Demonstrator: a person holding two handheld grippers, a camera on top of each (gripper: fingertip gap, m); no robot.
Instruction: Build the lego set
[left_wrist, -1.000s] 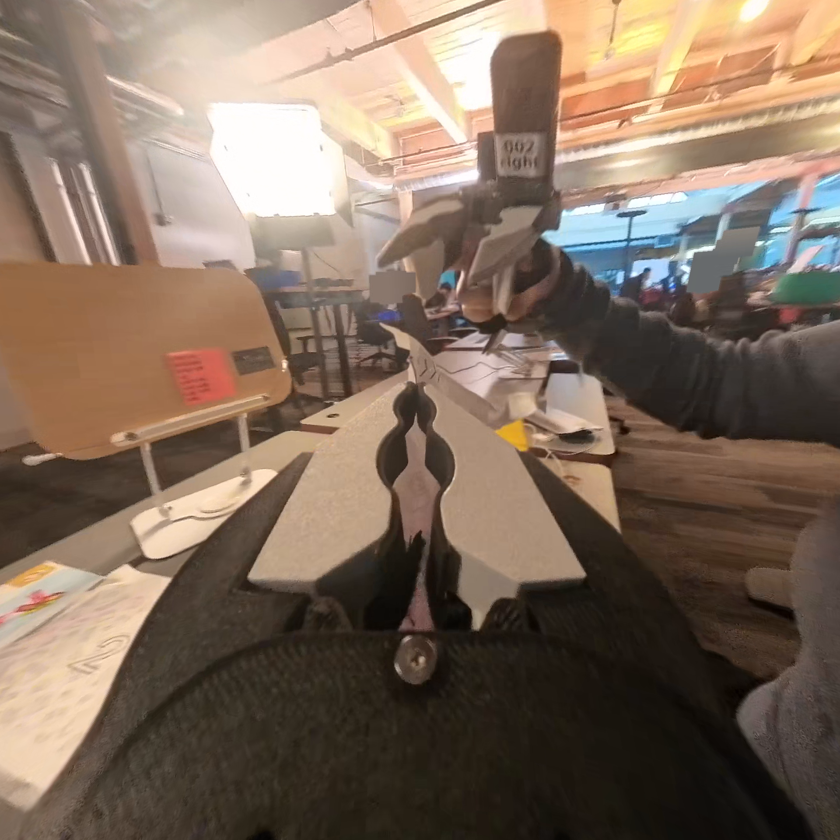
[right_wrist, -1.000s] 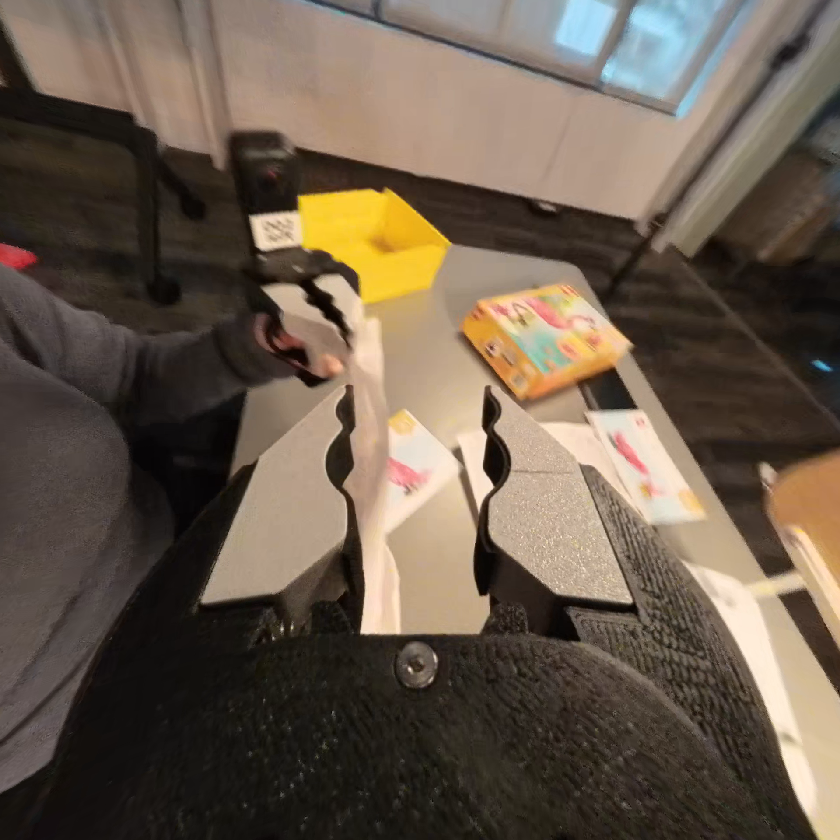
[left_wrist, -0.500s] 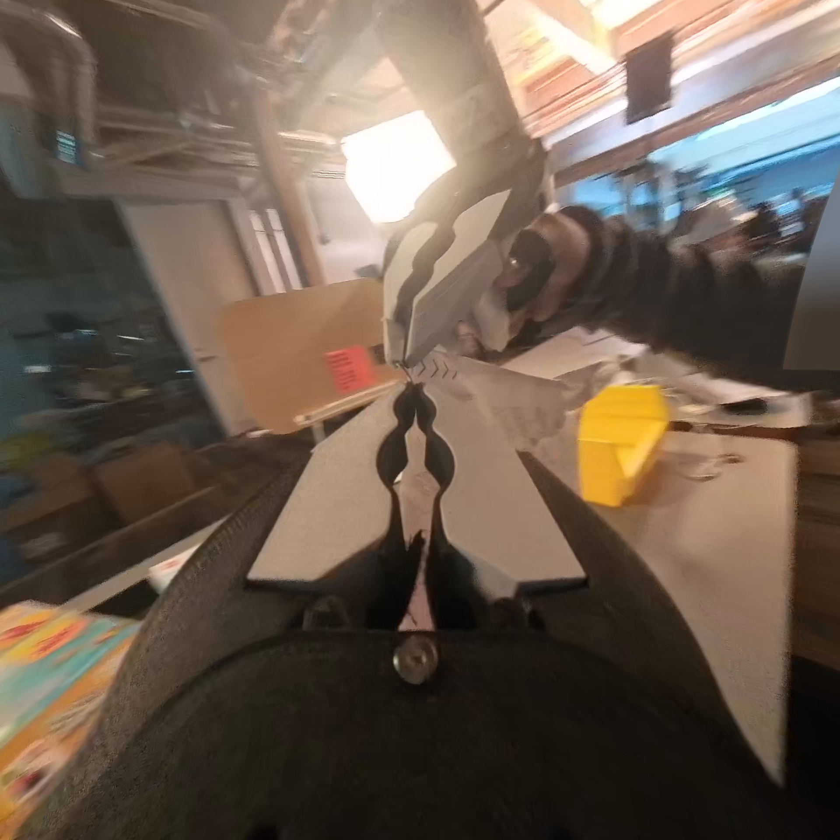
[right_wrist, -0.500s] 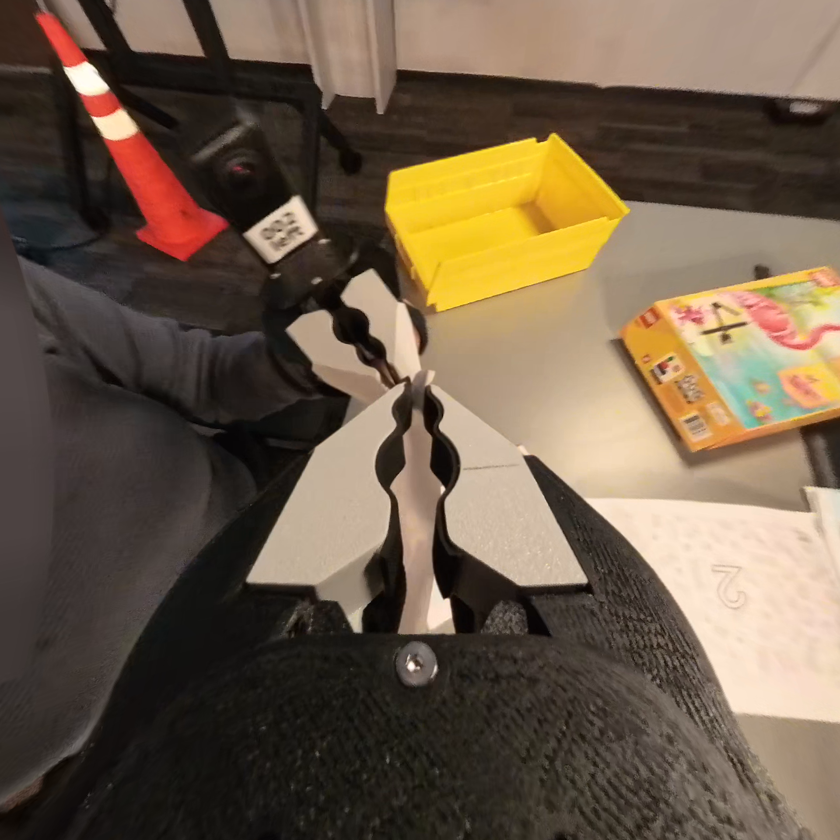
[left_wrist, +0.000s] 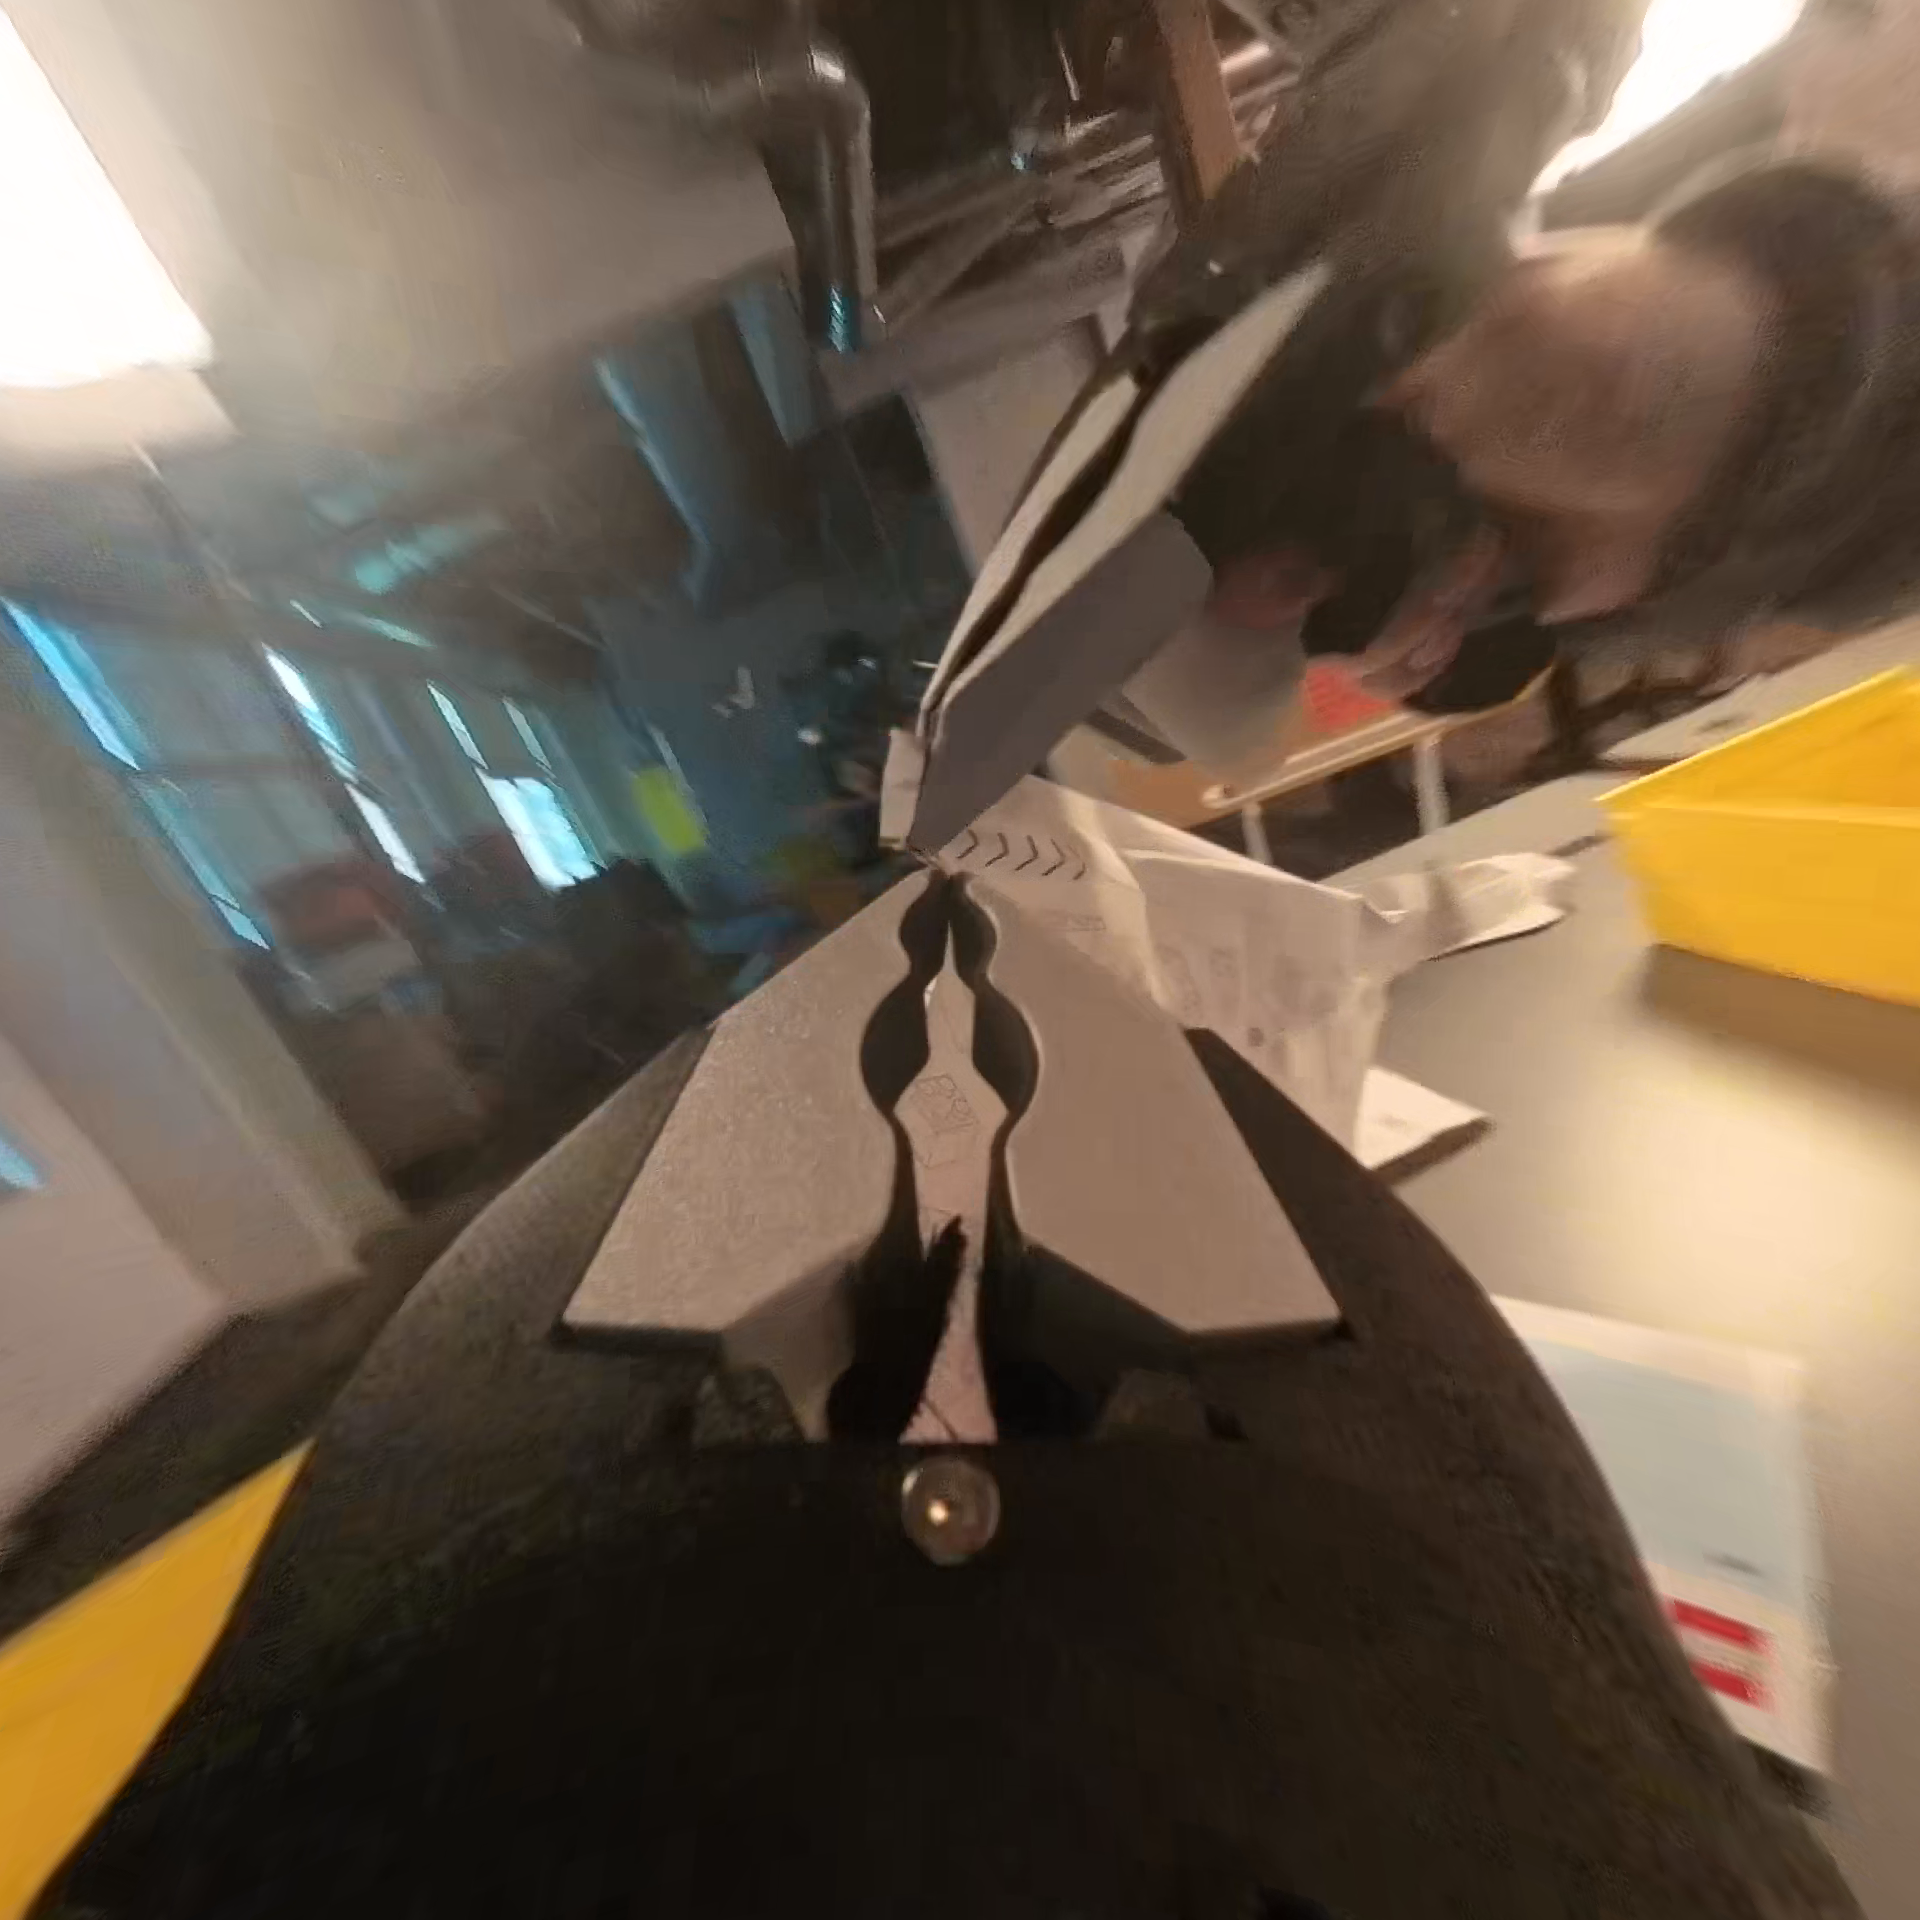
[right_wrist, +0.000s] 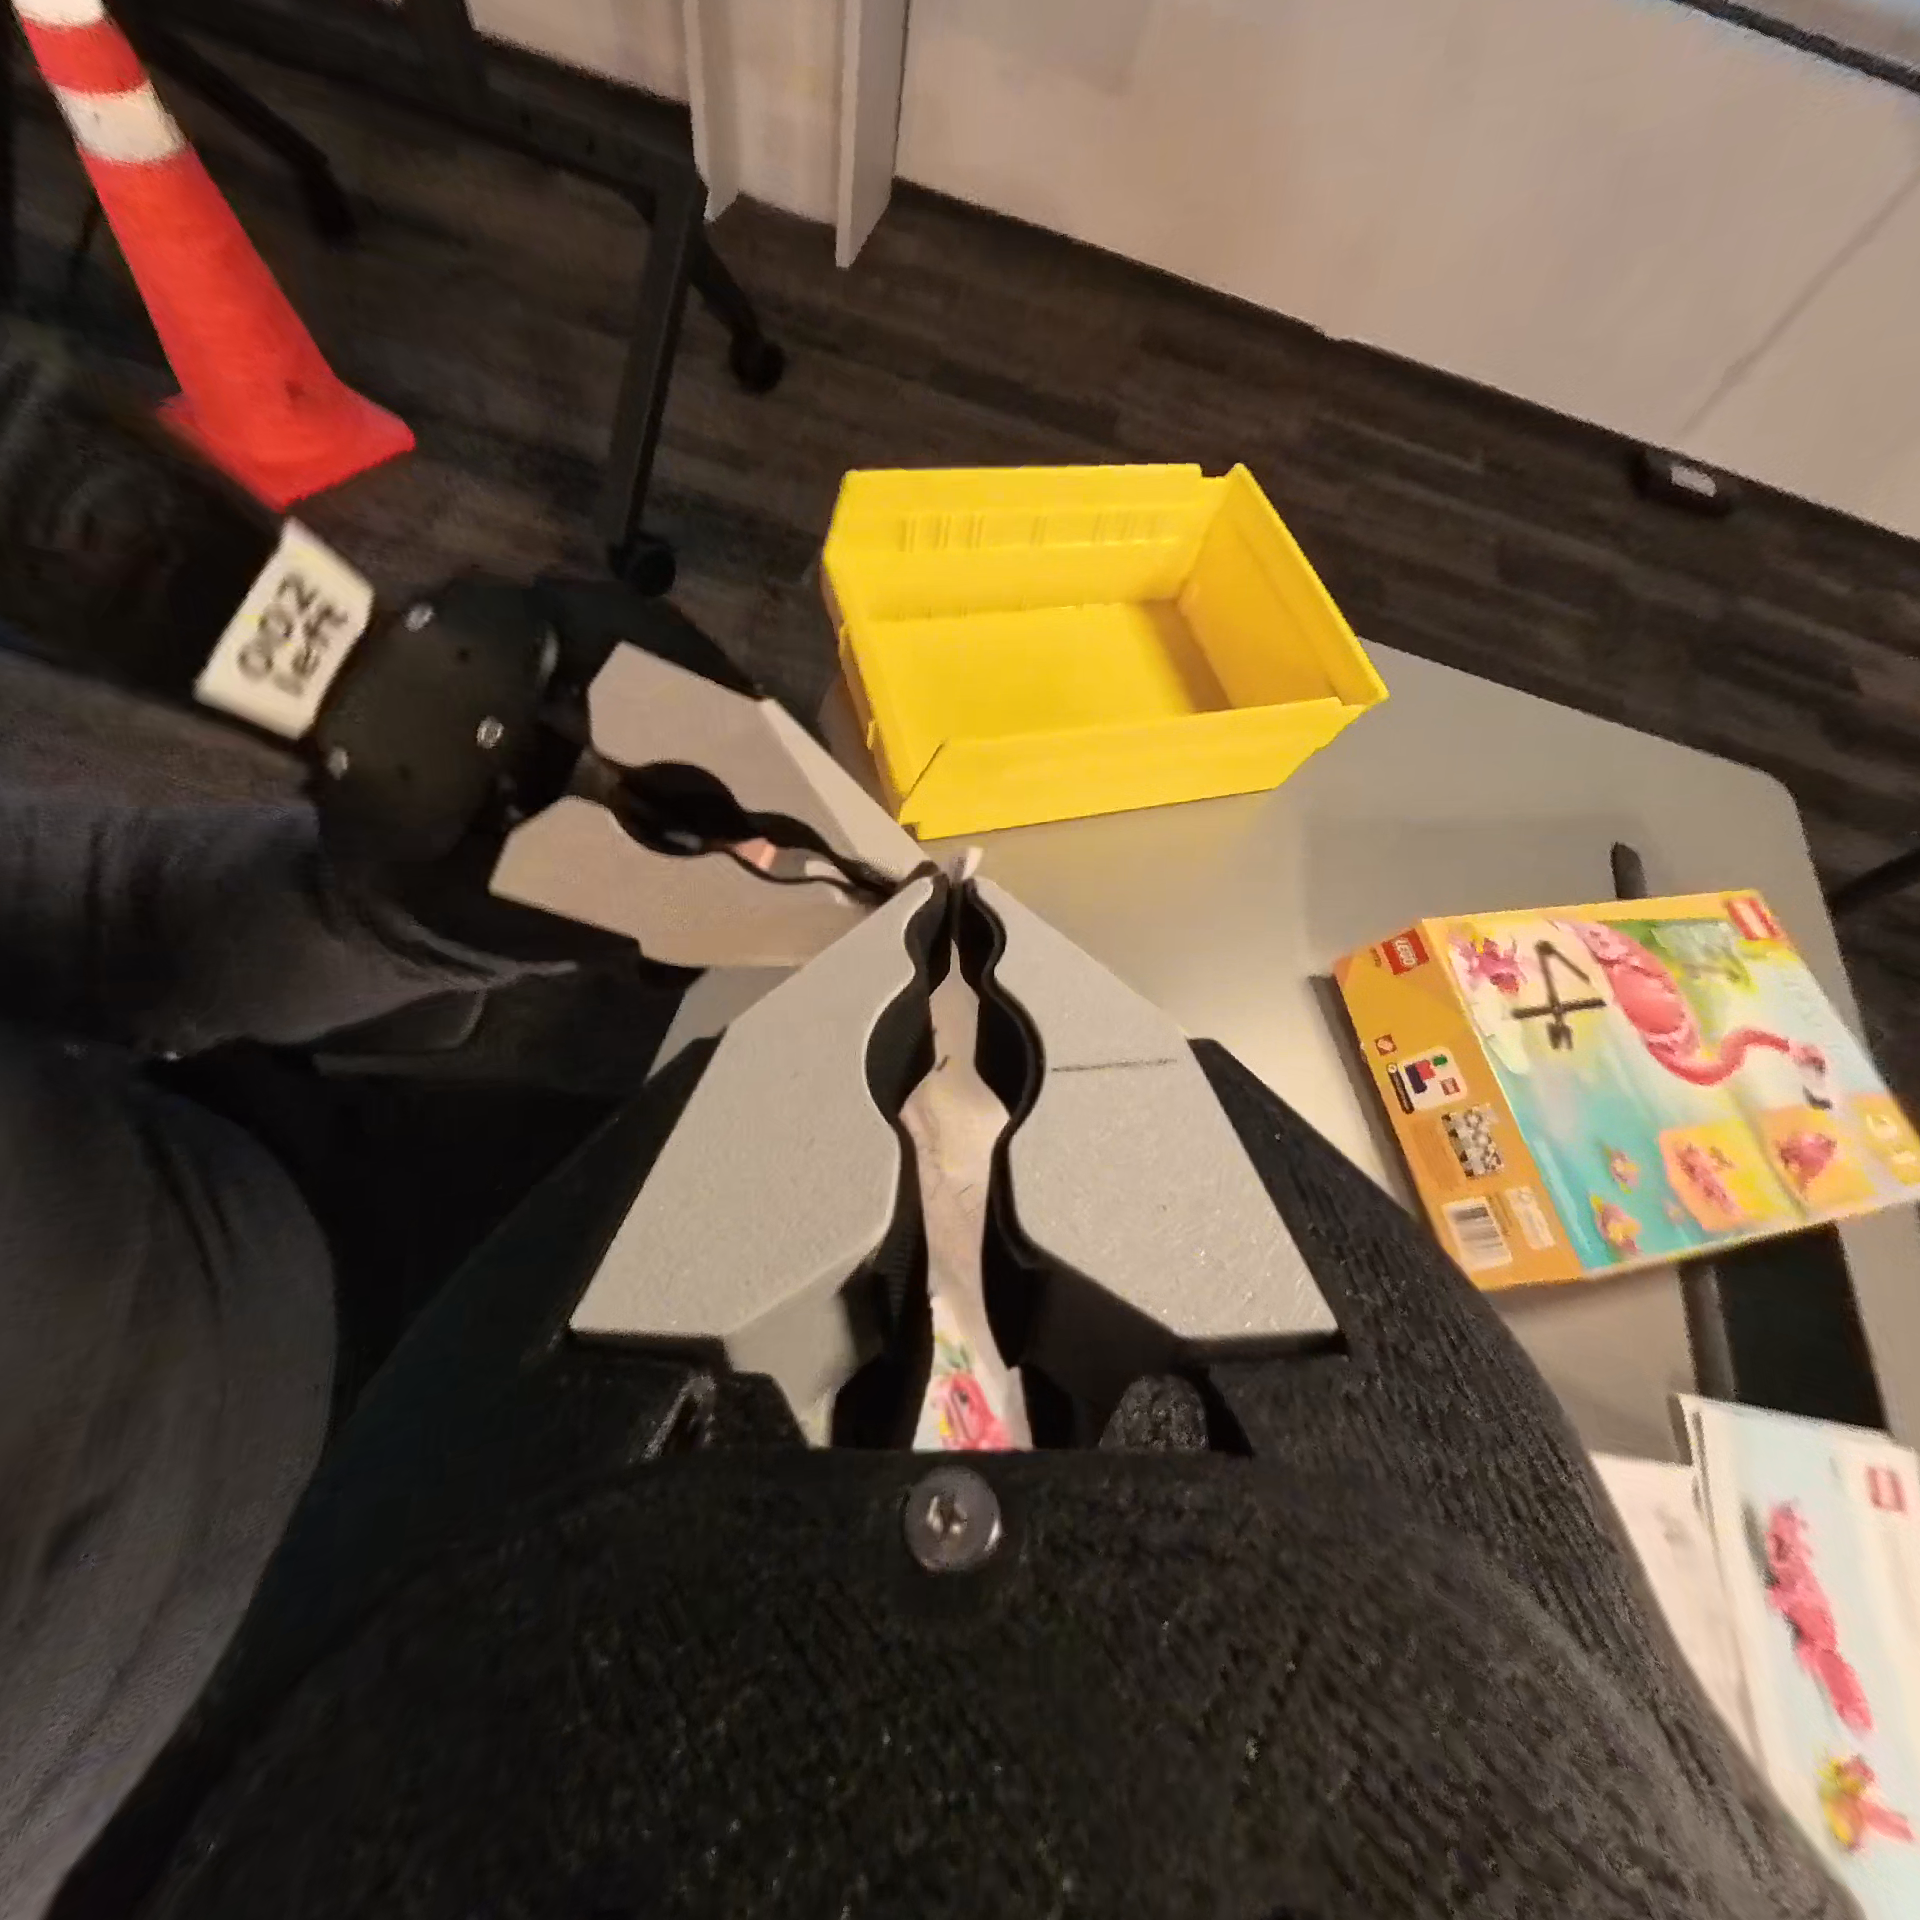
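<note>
Together, the left gripper and right gripper meet tip to tip, each with its fingers clamped on the same white paper bag, held above the grey table. Just beyond the bag sits an open yellow bin; a colourful toy box lies to the right of the bin.

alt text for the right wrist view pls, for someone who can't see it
Two closed grippers, right gripper and left gripper, meet tip to tip, both pinching a white paper bag above a grey table. An empty yellow bin and a colourful toy box sit beyond.
</note>
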